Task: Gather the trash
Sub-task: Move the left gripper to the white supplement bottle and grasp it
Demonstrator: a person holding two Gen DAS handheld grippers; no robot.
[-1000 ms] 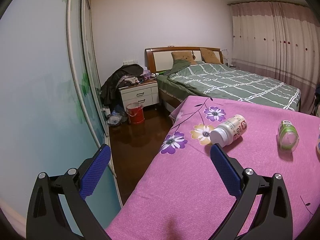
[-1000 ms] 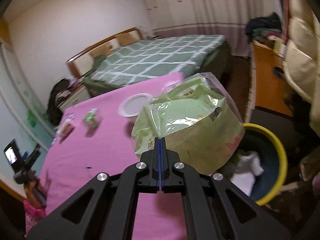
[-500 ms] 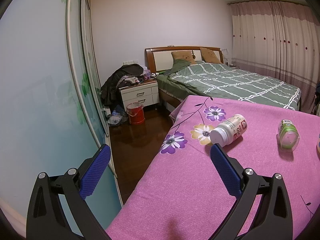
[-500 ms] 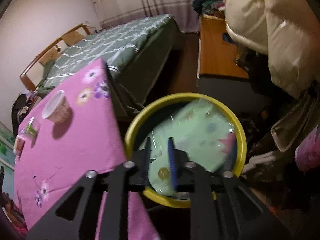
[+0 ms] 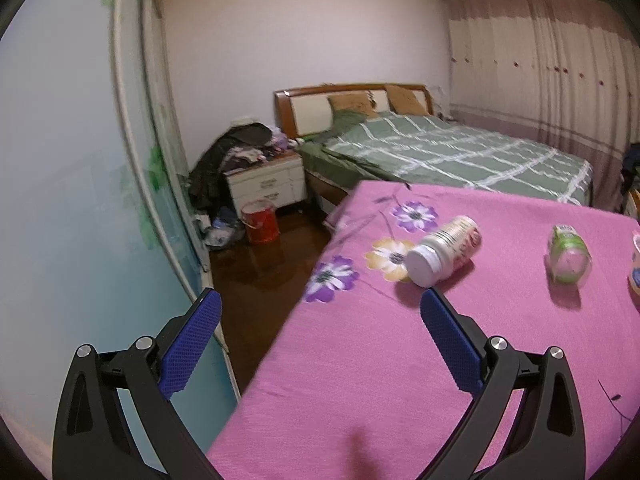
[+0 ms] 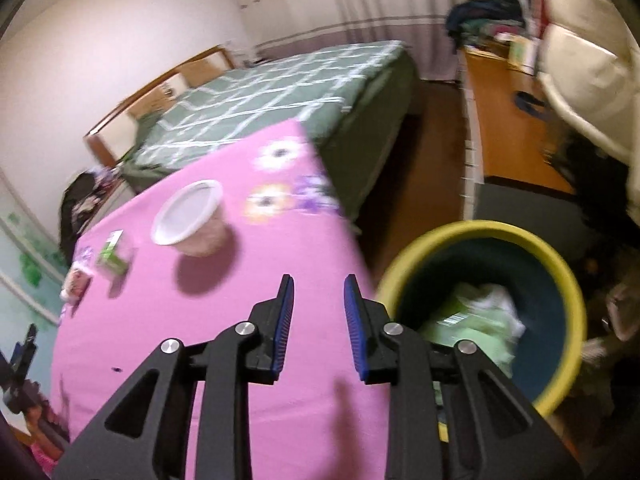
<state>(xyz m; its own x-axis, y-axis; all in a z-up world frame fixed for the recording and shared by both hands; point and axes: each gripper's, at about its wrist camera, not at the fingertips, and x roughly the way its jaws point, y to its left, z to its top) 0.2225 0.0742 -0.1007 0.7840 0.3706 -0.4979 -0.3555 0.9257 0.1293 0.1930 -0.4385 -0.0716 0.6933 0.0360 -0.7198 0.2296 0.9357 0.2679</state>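
The pink flowered tablecloth (image 5: 380,360) carries a white bottle (image 5: 442,250) lying on its side and a small green-labelled bottle (image 5: 568,254). My left gripper (image 5: 320,312) hangs wide open over the table's near left corner, holding nothing. In the right wrist view a pink cup (image 6: 190,218), a green-labelled bottle (image 6: 114,258) and the white bottle (image 6: 76,282) lie on the cloth (image 6: 280,380). My right gripper (image 6: 318,296) hovers over the table's right edge, its jaws opening with nothing between them. The green snack bag (image 6: 472,324) lies inside the yellow-rimmed bin (image 6: 568,280) to the right.
A green-checked bed (image 5: 460,156) stands beyond the table. A white nightstand (image 5: 264,186) piled with clothes and a red bucket (image 5: 260,222) are on the dark floor at left. A wooden desk (image 6: 508,120) and a cream jacket (image 6: 592,64) crowd the bin's far side.
The right gripper let go of the green snack bag, which dropped into the bin, then swung back left over the table edge with its jaws parted. The left gripper stayed still.
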